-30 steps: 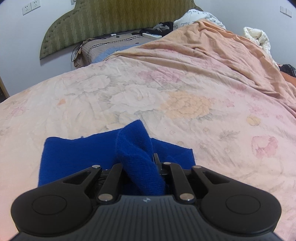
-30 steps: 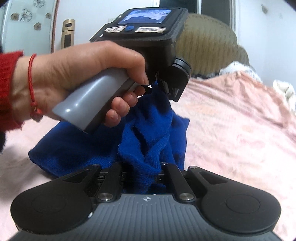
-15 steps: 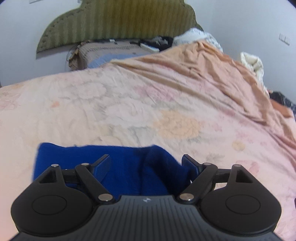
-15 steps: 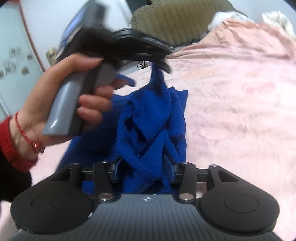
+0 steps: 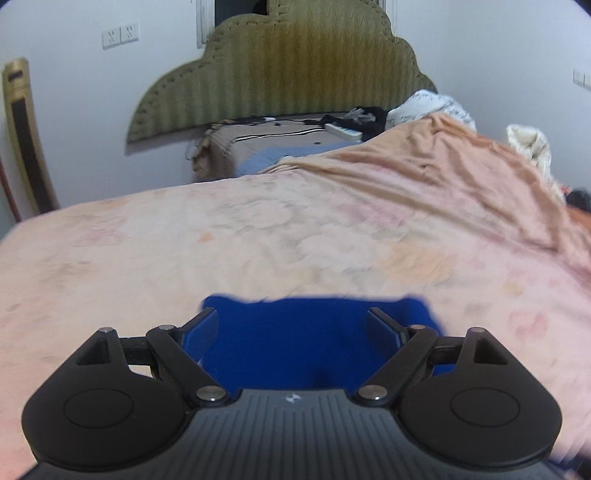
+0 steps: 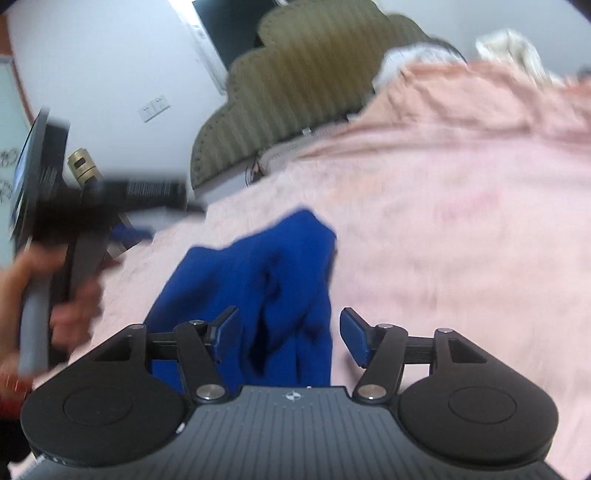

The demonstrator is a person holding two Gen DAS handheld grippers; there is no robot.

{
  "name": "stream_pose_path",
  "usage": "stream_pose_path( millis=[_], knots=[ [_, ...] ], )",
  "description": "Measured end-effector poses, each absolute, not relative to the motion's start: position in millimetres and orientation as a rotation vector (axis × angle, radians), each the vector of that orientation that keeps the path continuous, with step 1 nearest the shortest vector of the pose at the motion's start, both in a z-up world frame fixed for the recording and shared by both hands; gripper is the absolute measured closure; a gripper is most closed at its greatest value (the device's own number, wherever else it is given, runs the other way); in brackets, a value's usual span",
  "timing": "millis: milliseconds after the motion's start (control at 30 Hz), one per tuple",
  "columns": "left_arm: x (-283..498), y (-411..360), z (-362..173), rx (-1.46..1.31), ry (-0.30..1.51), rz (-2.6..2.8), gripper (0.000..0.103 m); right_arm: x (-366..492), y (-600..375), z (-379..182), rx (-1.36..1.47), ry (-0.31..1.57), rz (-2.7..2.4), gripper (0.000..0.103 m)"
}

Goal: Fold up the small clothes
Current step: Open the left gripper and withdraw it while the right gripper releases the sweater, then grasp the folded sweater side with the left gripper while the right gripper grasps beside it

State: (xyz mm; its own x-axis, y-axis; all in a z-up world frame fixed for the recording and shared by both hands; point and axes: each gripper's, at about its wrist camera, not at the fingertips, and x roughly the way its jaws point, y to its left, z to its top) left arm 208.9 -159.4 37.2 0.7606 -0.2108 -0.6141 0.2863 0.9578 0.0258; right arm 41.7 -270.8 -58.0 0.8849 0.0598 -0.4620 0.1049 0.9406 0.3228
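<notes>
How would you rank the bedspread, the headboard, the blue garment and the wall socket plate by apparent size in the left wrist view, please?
1. Bedspread, filling most of the frame.
2. Headboard.
3. Blue garment, partly hidden by the left gripper; its nearness inflates it, so it only loosely ranks below the headboard.
4. Wall socket plate.

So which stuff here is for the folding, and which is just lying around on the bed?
For the folding:
- blue cloth, lying on the bedspread
- left gripper, jaws just opened
- right gripper, jaws just opened, pads clear of the cloth

Just lying about:
- white bedding
- dark clutter by the headboard
- cream bundle
</notes>
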Motion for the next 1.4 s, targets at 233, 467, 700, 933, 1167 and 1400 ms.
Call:
stream_pose_path(
  millis=[233,467,700,933,1167,1400],
  knots=[
    [162,-148,10,0.235,0.636,-0.226,0.016,103,-264,-67,0.153,0.62,-0.069,0.04],
    [154,-120,1,0.151,0.675,-0.229,0.016,95,-266,-53,0.163,0.585,-0.049,0.033],
    [150,-95,-13,0.105,0.701,-0.251,0.016,97,-282,-68,0.271,0.632,-0.042,0.024],
    [175,-58,-39,-0.199,0.838,-0.454,0.016,119,-294,-81,0.352,0.734,0.193,0.01],
    [190,-61,-59,-0.334,0.843,-0.63,0.011,165,-303,-97,0.556,0.744,0.504,0.013],
    [199,-74,-58,-0.316,0.84,-0.592,0.02,186,-296,-101,0.592,0.752,0.414,0.057]
  ],
)
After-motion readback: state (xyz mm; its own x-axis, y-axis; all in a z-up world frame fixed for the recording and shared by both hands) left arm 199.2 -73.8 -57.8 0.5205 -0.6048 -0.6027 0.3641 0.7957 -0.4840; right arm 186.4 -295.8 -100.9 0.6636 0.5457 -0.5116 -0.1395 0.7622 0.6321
